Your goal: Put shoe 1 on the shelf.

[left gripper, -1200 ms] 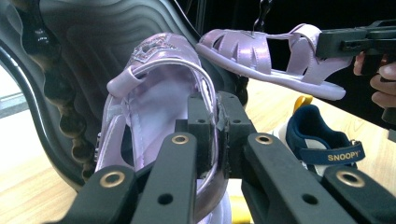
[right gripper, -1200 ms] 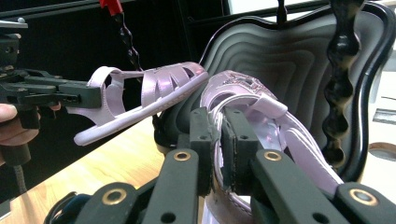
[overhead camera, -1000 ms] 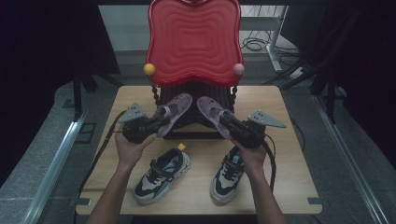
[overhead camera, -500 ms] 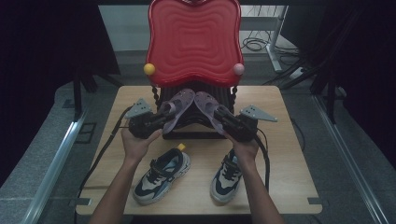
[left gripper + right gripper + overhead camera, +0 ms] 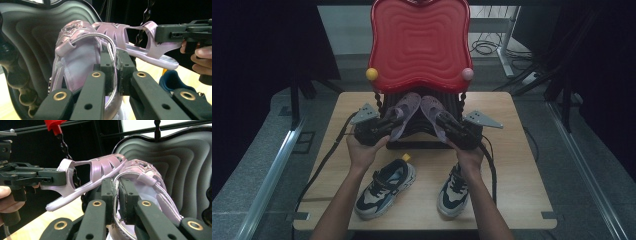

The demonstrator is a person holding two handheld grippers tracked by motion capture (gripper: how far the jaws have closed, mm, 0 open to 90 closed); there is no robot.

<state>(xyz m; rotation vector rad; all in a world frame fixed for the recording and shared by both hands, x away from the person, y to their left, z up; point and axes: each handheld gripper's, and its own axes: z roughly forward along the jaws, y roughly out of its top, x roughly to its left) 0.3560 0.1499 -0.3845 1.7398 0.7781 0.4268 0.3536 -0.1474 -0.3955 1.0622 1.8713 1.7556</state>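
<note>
Left gripper (image 5: 394, 122) (image 5: 113, 67): jaws pressed together on the thin heel strap of the left sandal (image 5: 404, 110) (image 5: 75, 57), strap caught between the pads. Right gripper (image 5: 442, 121) (image 5: 116, 190): same, pinching the heel strap of the right sandal (image 5: 432, 111) (image 5: 147, 175).

Both sandals held off the table (image 5: 512, 165), heels toward the hands, toes forward and leaning inward until nearly meeting just below the edge of the red top (image 5: 419, 45). Seen against the black ribbed rack (image 5: 419, 131) (image 5: 30, 42); hard to tell whether resting on it or just above.

Compared with a second ago: carried forward and upward, away from the person, toes drawn closer together, hands further across the table. Probably means the carrying is almost over and the setting down on the rack comes next, then letting go of the straps.

Further out: a pair of sneakers on the near part of the table, left one (image 5: 384, 187) angled, right one (image 5: 454, 192) pointing straight ahead, both well behind the grippers and out of the way. Yellow ball (image 5: 372, 74) and pink ball (image 5: 467, 74) at the red top's lower corners.

In the way: the overhang of the red top close above the toes, the twisted side posts, and each sandal for the other, with little room left between them.
</note>
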